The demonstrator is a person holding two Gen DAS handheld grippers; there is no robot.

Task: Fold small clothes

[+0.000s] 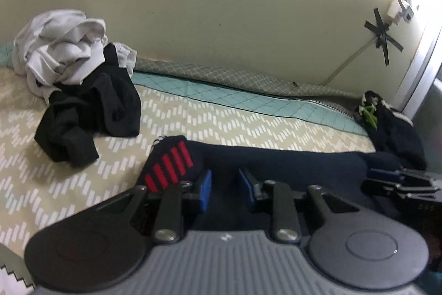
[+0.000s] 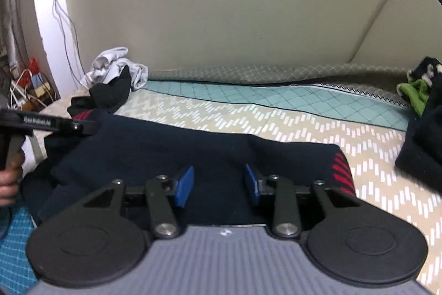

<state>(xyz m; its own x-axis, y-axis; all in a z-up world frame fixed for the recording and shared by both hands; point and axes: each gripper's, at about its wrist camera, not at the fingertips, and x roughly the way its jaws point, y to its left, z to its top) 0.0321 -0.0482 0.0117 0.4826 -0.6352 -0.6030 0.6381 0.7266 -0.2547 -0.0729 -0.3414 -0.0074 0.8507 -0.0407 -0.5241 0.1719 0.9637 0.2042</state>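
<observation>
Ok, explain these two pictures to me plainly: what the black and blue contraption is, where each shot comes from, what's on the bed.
A person holds a two-finger gripper in each hand, with a camera on each that looks along its fingers. One picture is from the left gripper, the other from the right gripper. Both hover over a navy garment with red stripes spread on the patterned bedspread. Their blue pads stand apart, gripping nothing. Left of it lie crumpled black clothes and white clothes; at the right lies a dark pile with a green piece.
</observation>
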